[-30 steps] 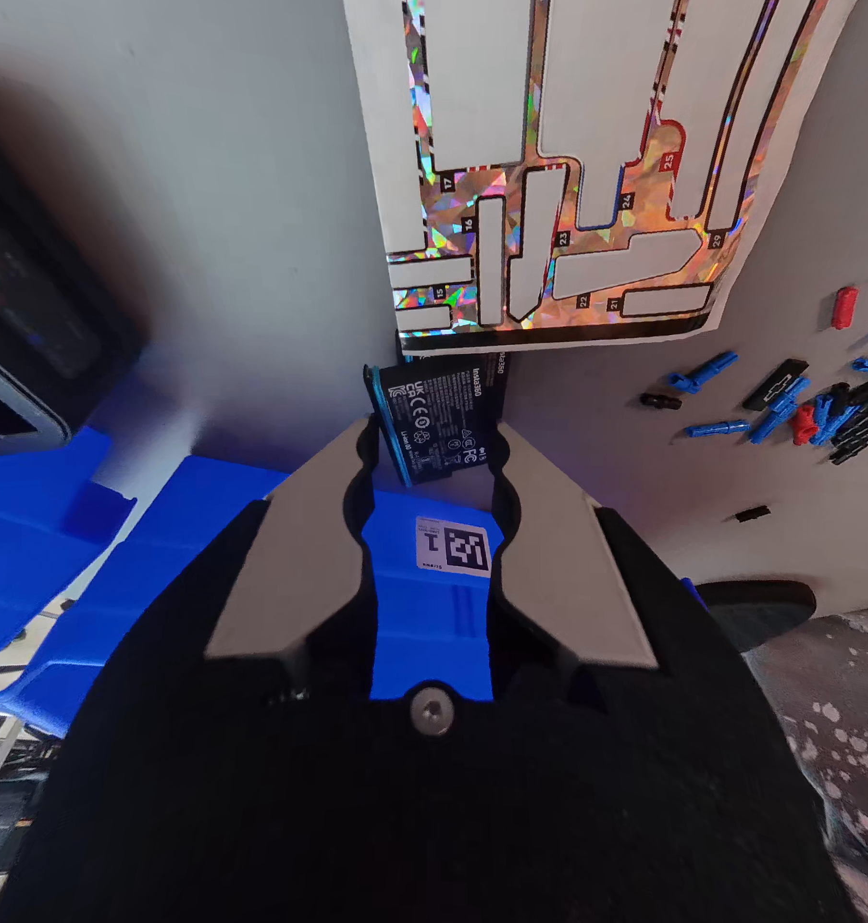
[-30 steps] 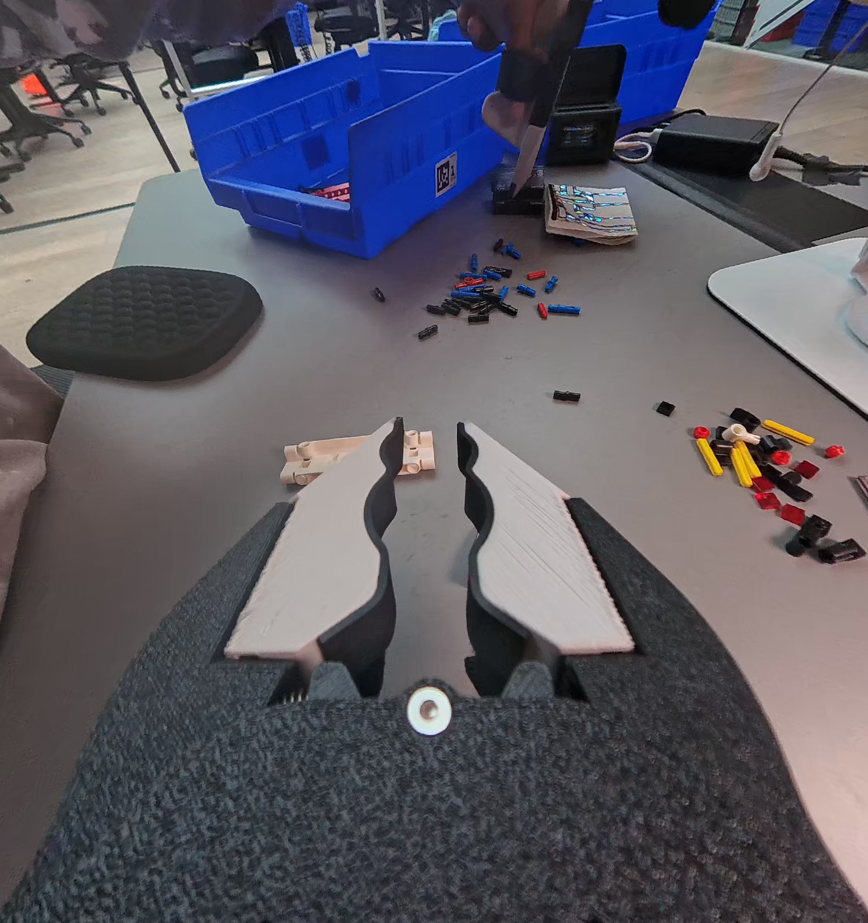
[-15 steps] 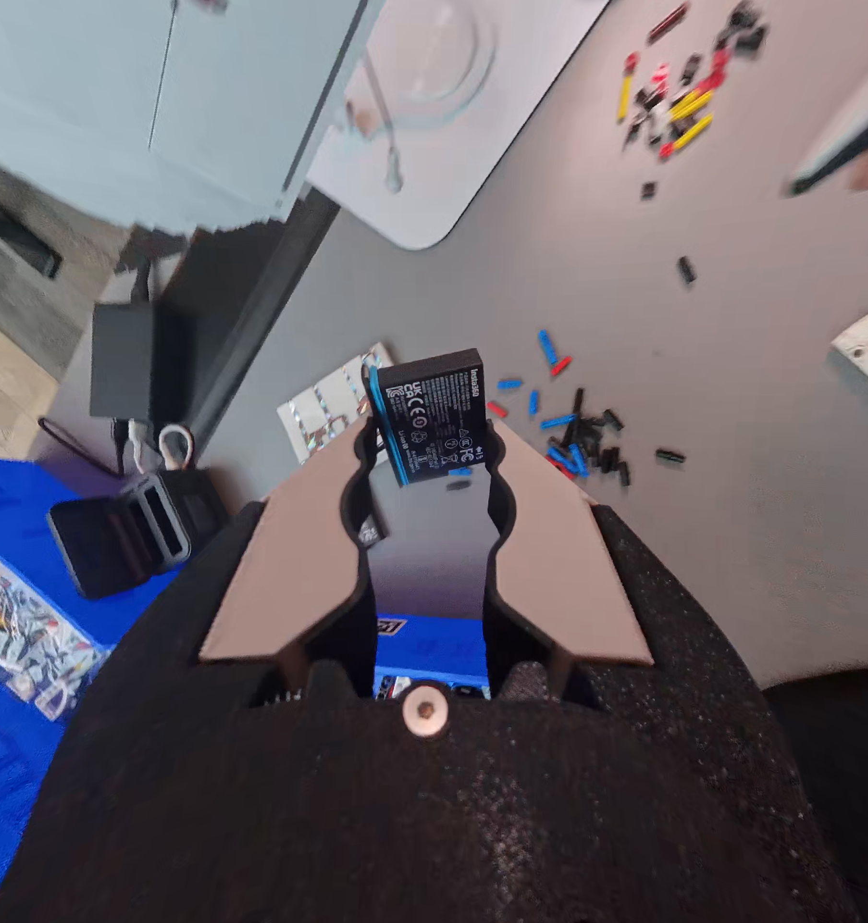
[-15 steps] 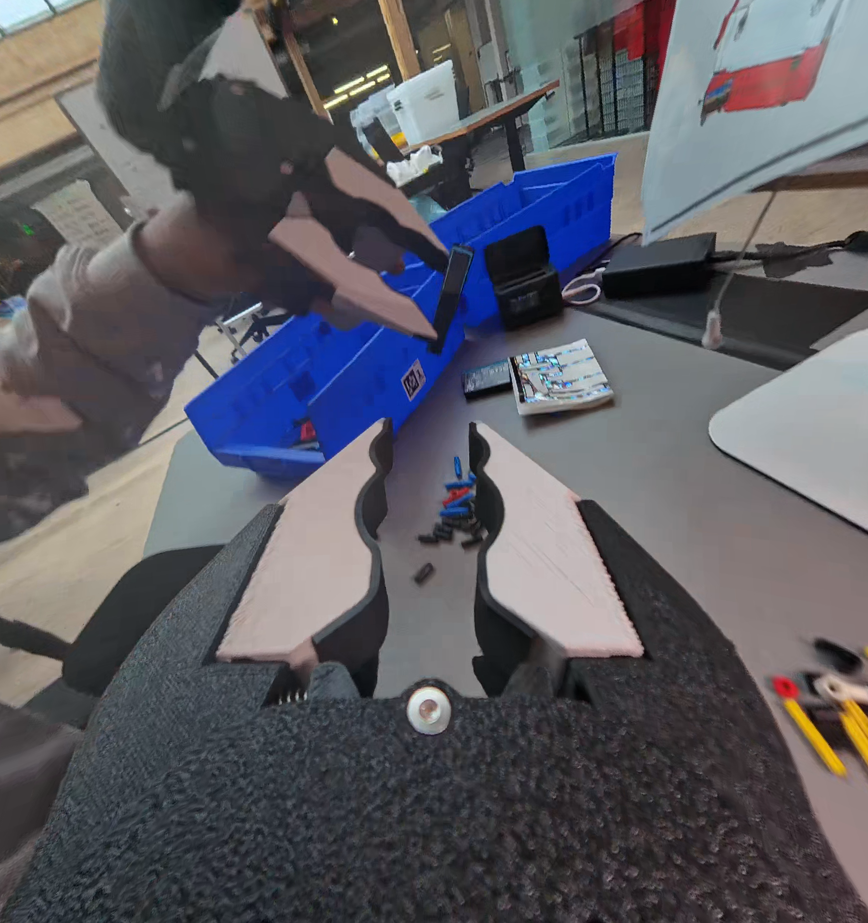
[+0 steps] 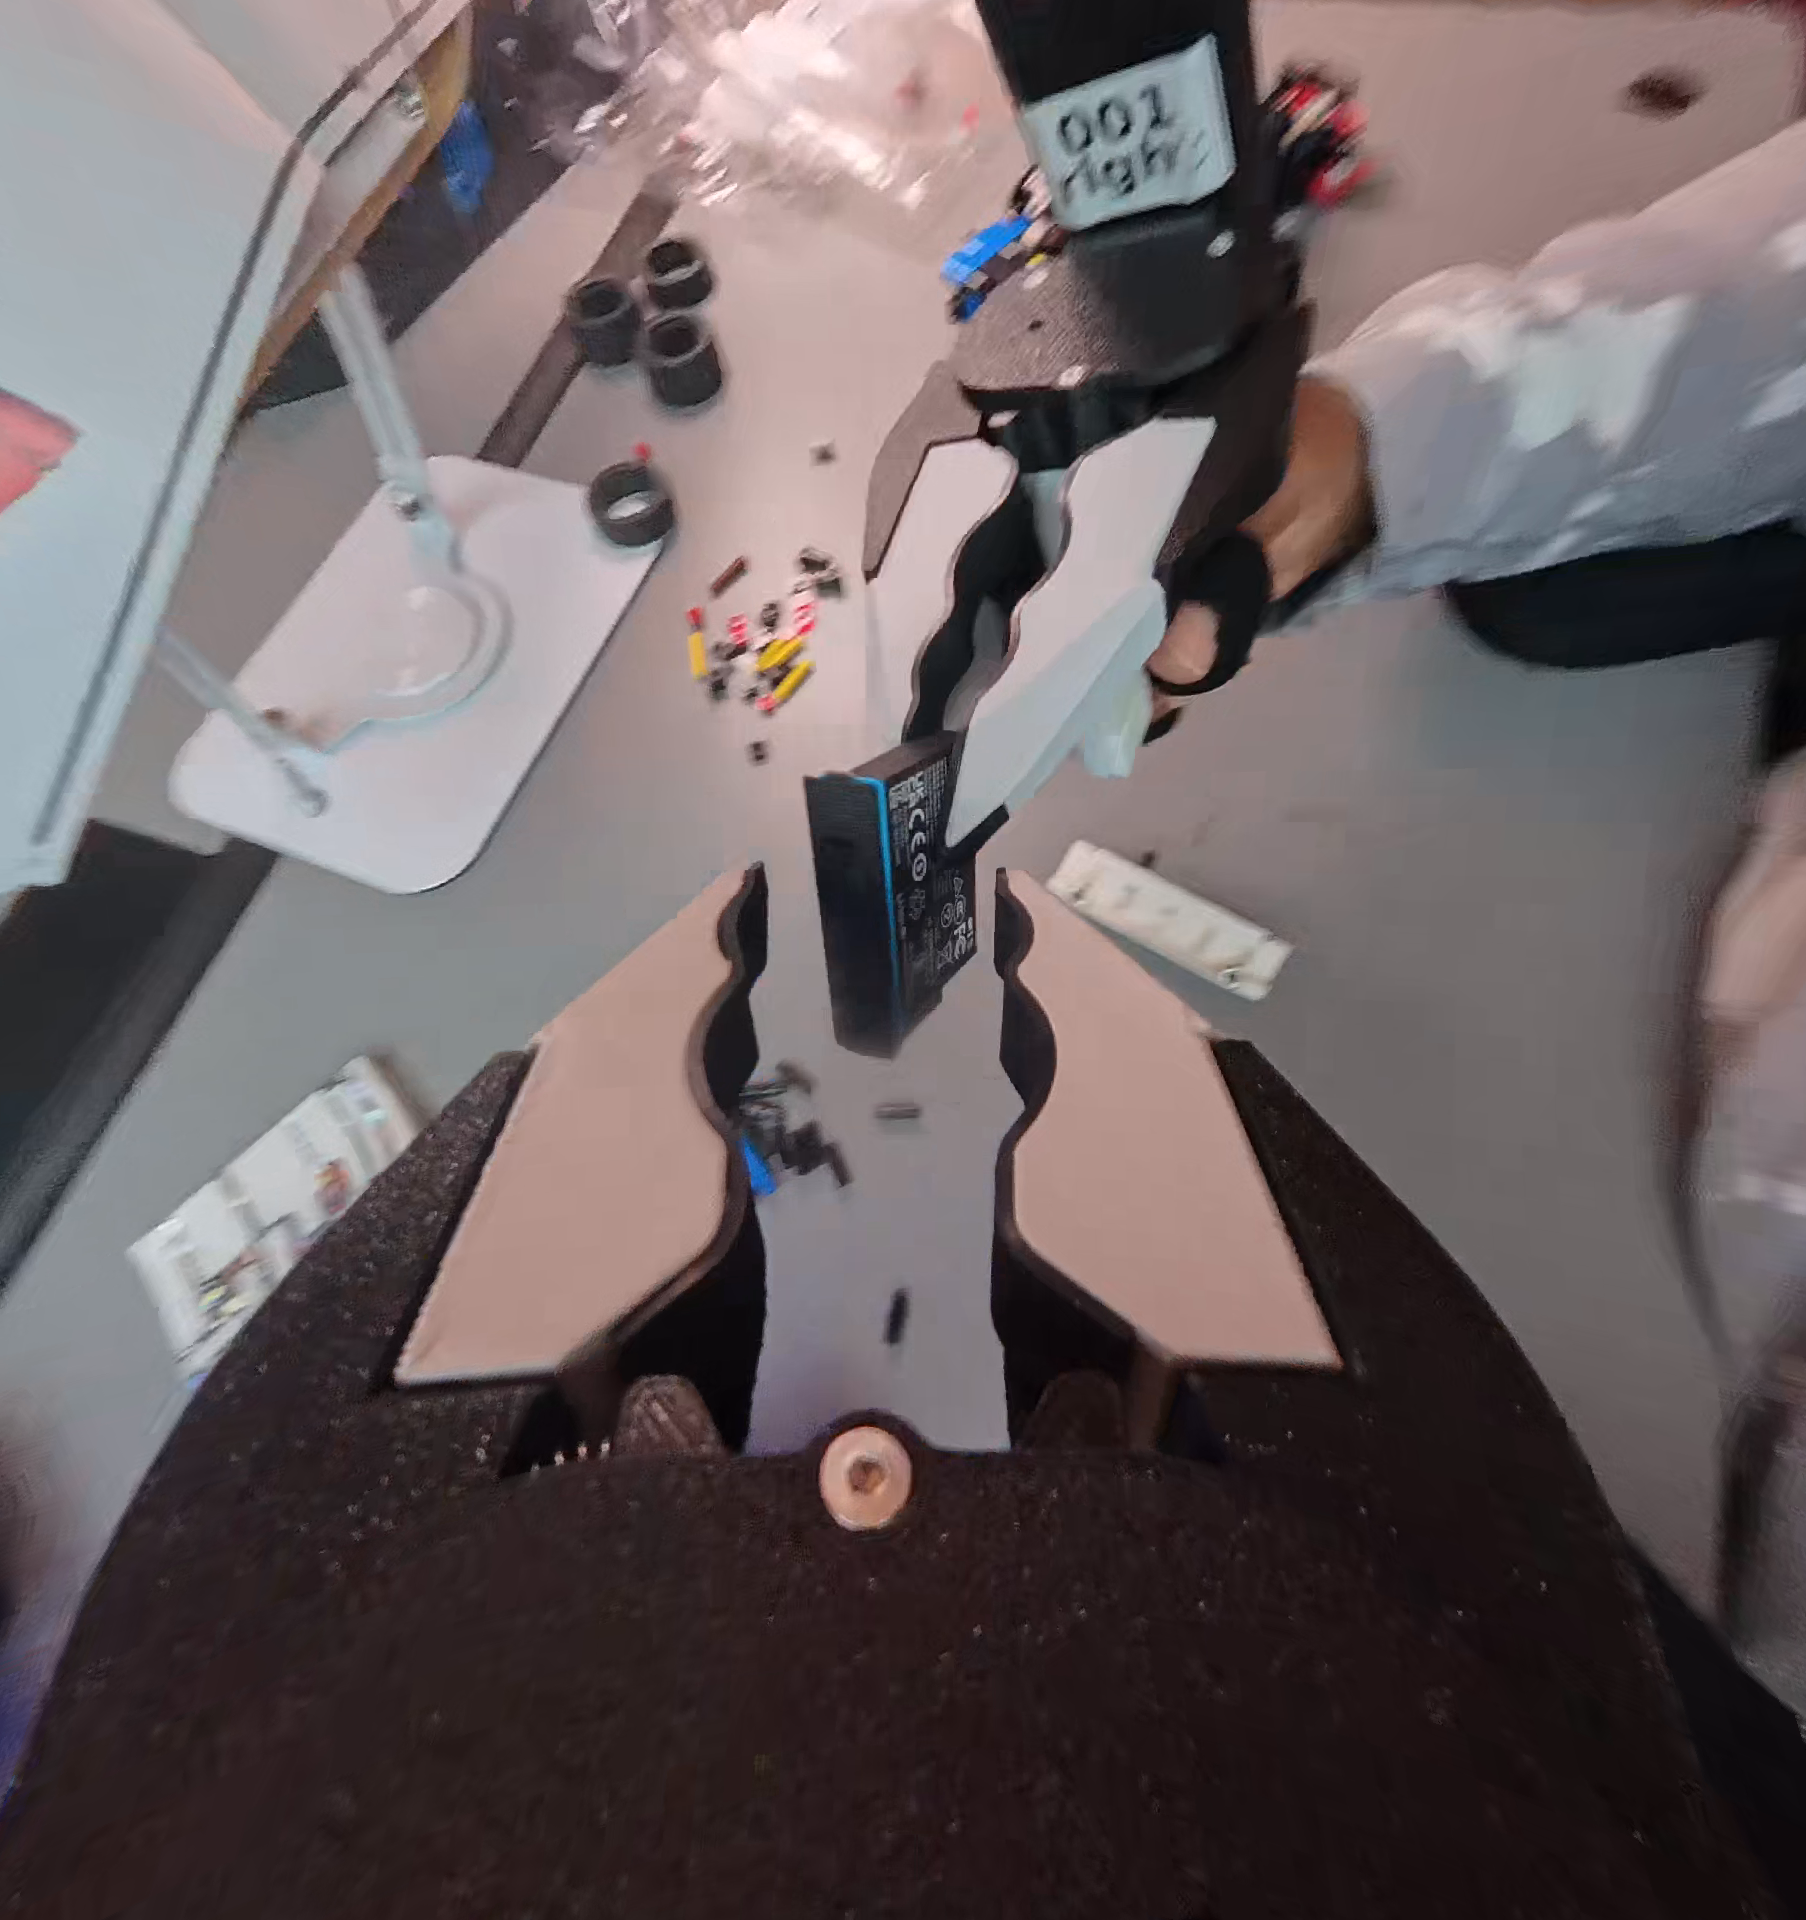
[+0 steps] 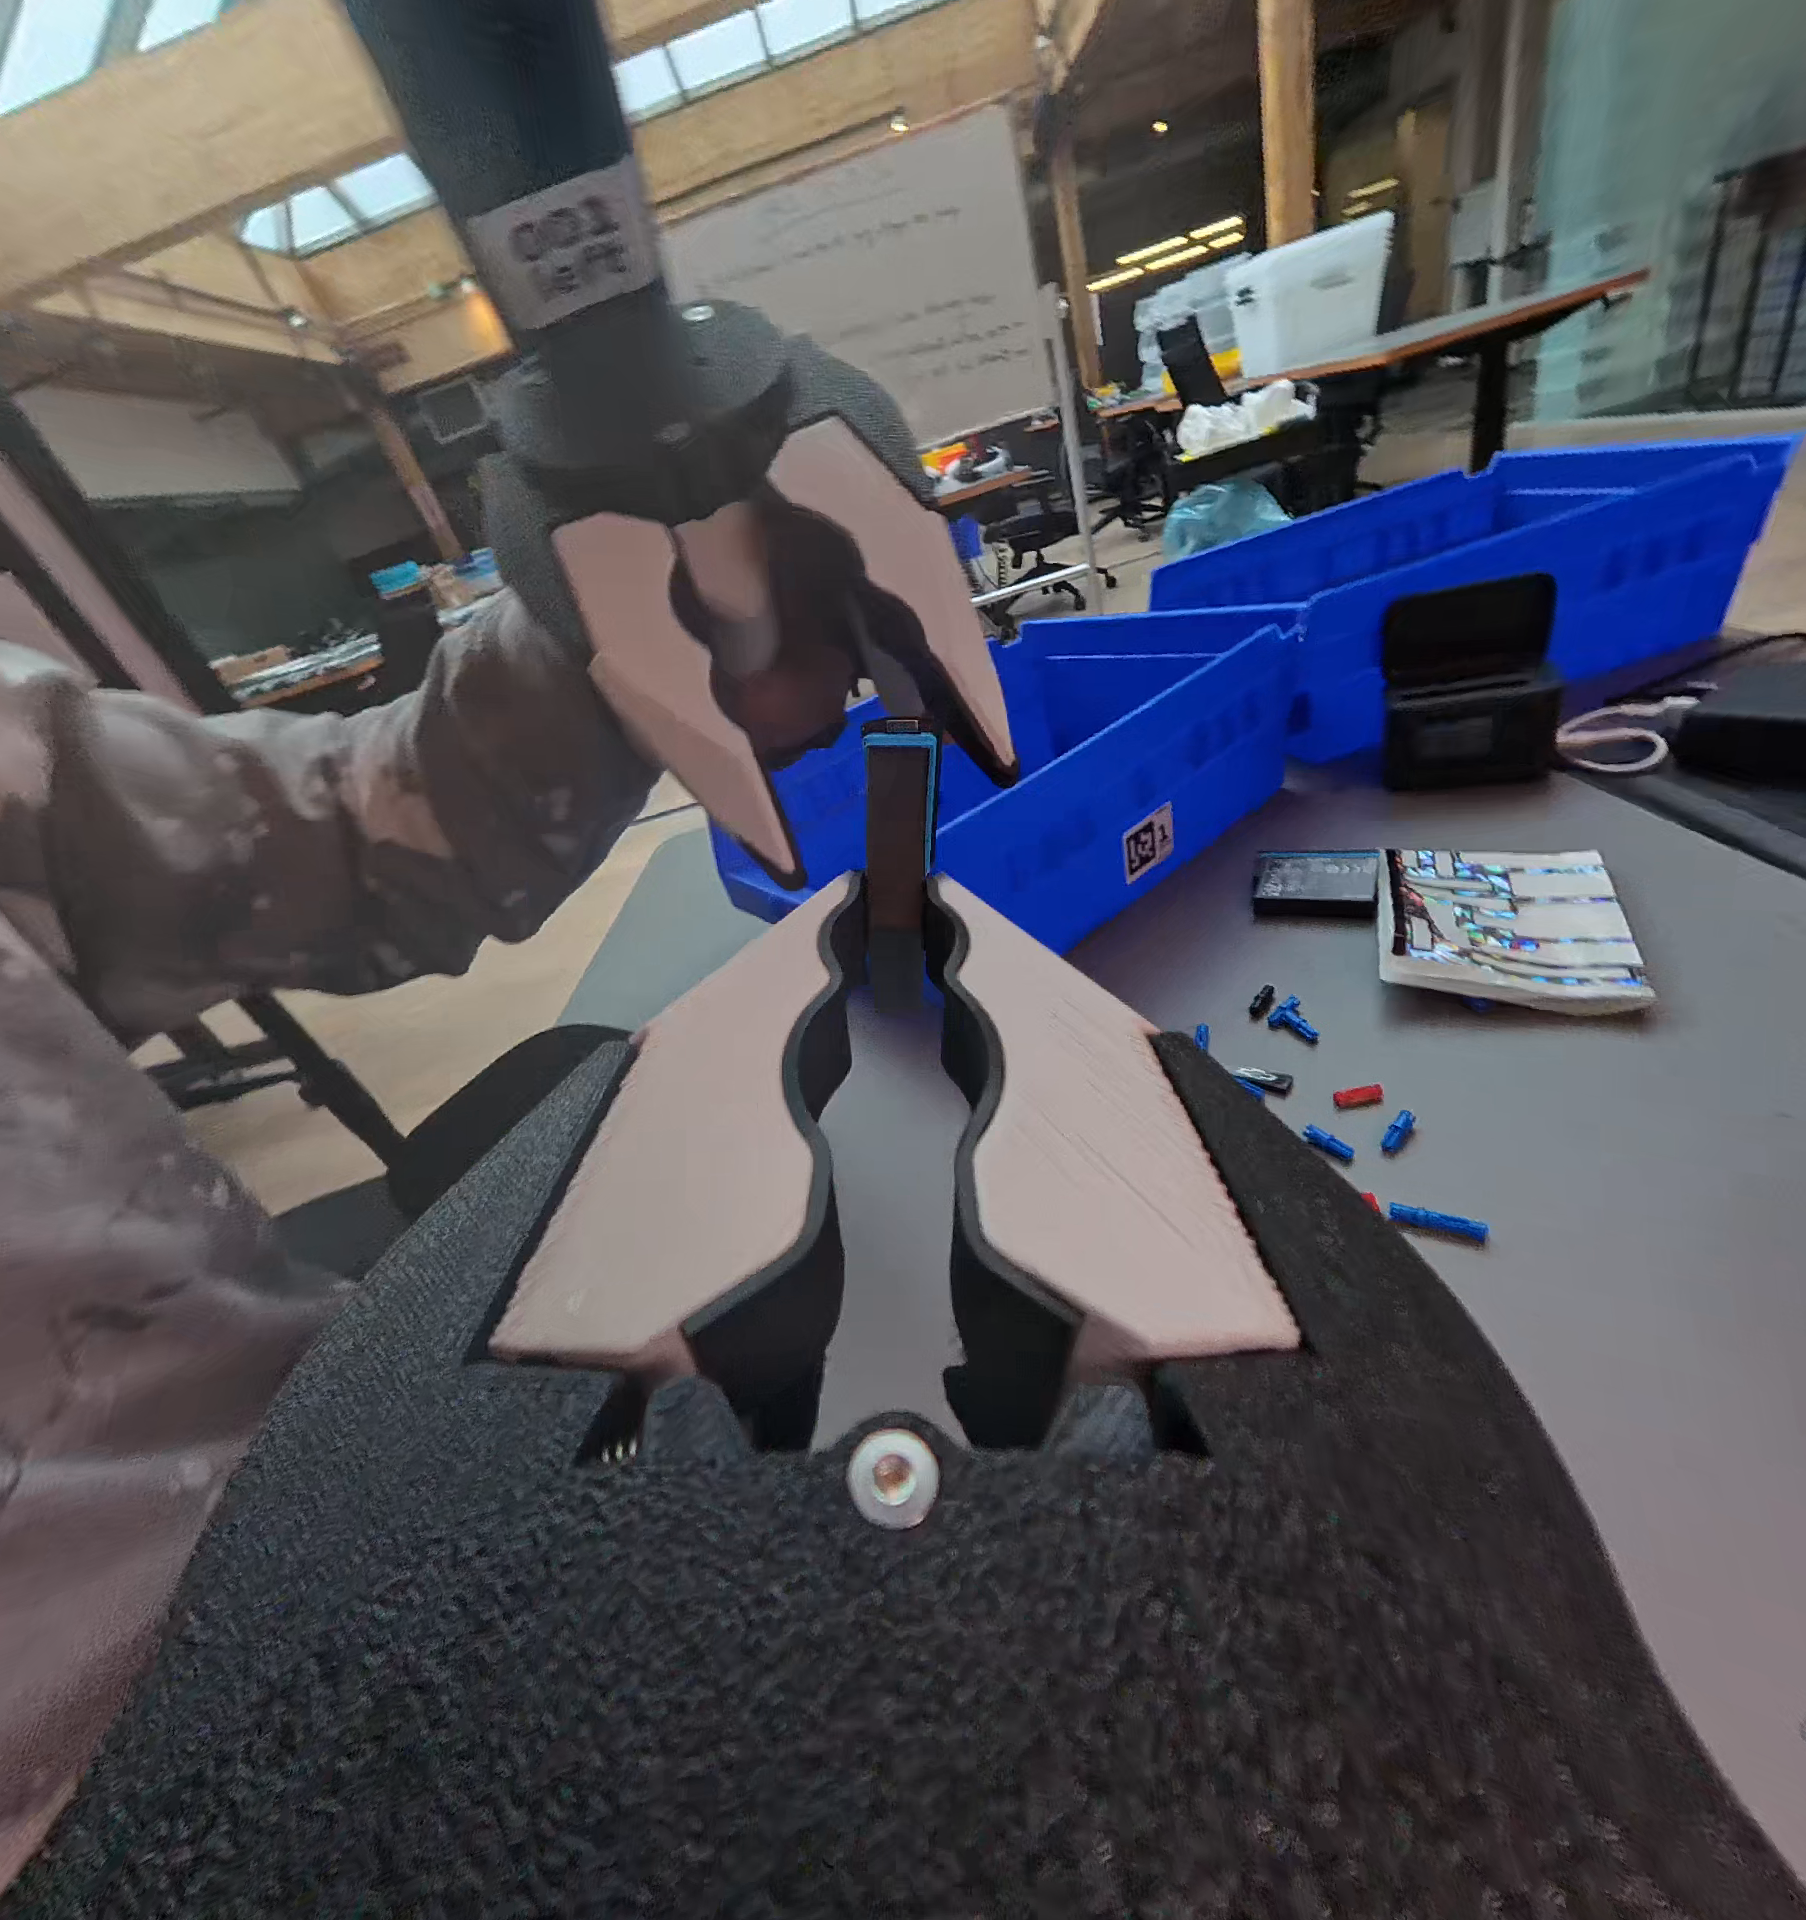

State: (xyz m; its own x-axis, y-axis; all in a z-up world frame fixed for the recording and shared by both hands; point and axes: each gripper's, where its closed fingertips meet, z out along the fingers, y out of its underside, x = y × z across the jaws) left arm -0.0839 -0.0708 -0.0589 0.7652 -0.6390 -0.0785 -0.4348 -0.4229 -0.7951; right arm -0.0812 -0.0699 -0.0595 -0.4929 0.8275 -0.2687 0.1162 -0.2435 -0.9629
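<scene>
A thin black battery with a blue edge (image 5: 888, 914) hangs in the air above the grey table (image 5: 1398, 987). My right gripper (image 6: 894, 899) is shut on its upper end; in the right wrist view the battery (image 6: 899, 821) stands upright between the fingertips. In the left wrist view the right gripper (image 5: 946, 769) reaches in from above, held by a gloved hand (image 5: 1252, 561). My left gripper (image 5: 878, 894) is open, with a small gap on each side of the battery. It shows in the right wrist view (image 6: 899, 821) as spread jaws astride the battery's top.
Blue bins (image 6: 1138, 790) stand behind, with a black case (image 6: 1465, 696), a second battery (image 6: 1314, 883) and a shiny sticker sheet (image 6: 1512, 925) nearby. Small blue, red and black pins (image 6: 1335, 1122) lie scattered. A white stand base (image 5: 411, 665), black tyres (image 5: 660, 332) and a beige piece (image 5: 1169, 920) lie on the table. Left and right tips are no more than a few centimetres apart.
My left gripper lifted the battery off the table towards the right gripper, then opened. My right gripper rose from the table and shut on the battery.
</scene>
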